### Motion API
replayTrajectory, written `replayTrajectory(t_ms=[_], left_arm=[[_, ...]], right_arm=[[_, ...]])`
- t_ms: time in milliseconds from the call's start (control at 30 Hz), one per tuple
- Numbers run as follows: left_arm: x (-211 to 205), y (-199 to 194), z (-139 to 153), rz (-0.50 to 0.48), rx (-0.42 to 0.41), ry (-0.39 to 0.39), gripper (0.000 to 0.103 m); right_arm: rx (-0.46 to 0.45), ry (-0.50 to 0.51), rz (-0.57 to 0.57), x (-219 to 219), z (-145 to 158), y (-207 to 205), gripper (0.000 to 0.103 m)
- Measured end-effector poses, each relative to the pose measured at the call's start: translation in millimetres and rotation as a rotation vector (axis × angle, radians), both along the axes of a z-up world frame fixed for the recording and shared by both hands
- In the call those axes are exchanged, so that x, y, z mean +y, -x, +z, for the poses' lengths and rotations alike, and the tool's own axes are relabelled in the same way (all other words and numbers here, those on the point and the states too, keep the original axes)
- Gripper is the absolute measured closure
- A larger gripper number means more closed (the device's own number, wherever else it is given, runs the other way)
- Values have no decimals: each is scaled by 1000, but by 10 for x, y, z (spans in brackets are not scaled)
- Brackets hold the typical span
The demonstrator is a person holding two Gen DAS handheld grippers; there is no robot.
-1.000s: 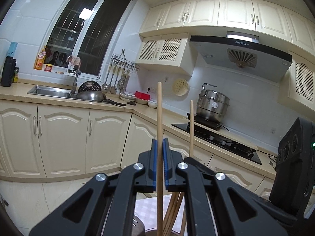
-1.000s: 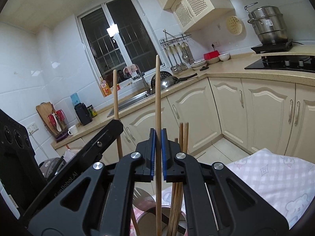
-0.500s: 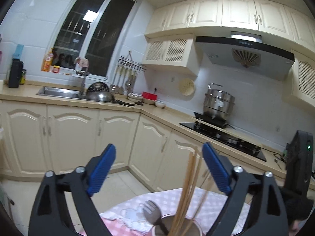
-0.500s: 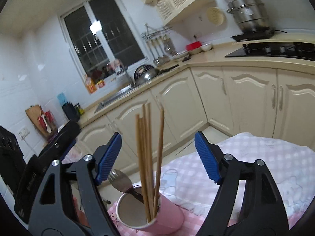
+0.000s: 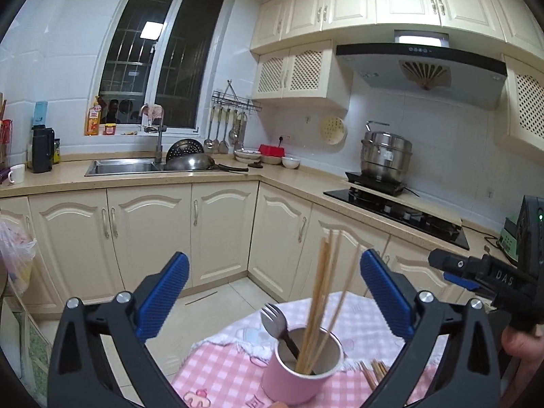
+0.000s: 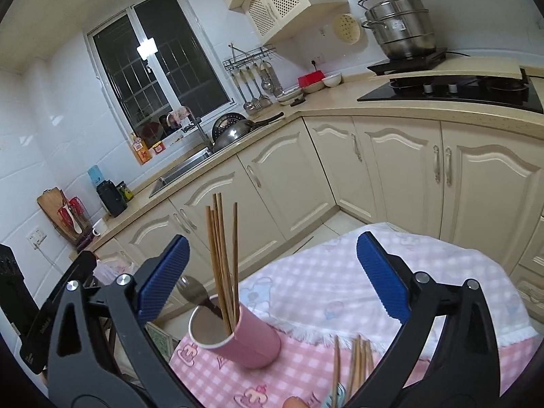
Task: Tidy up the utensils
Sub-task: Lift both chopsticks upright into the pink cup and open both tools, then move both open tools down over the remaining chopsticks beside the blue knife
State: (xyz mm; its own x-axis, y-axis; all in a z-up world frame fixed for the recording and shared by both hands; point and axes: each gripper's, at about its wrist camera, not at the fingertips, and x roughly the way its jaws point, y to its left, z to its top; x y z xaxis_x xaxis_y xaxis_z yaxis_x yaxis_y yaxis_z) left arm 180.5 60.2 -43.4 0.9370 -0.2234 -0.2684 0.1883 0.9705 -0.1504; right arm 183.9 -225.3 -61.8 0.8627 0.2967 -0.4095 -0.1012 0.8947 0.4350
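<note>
Setting: kitchen with cream cabinets; pink checked tablecloth [image 5: 221, 367] covering the near table.
Left wrist view: left gripper [image 5: 272, 292] is opening, jaws spread wide, gripping nothing; pink cup [image 5: 299, 370] is standing on the cloth, holding upright chopsticks [image 5: 323, 299] and a spork [image 5: 275, 319].
Right wrist view: right gripper [image 6: 270, 273] is opening, empty; the cup is sitting at lower left; loose chopsticks [image 6: 357, 363] are lying on the cloth beside it.
</note>
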Motion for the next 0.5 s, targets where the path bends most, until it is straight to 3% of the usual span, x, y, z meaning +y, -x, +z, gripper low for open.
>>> replayTrajectory(t_ms=[500], left_arm=[[-338, 422, -86, -69, 52, -52, 4]], right_arm=[[103, 69, -45, -492, -133, 533, 6]])
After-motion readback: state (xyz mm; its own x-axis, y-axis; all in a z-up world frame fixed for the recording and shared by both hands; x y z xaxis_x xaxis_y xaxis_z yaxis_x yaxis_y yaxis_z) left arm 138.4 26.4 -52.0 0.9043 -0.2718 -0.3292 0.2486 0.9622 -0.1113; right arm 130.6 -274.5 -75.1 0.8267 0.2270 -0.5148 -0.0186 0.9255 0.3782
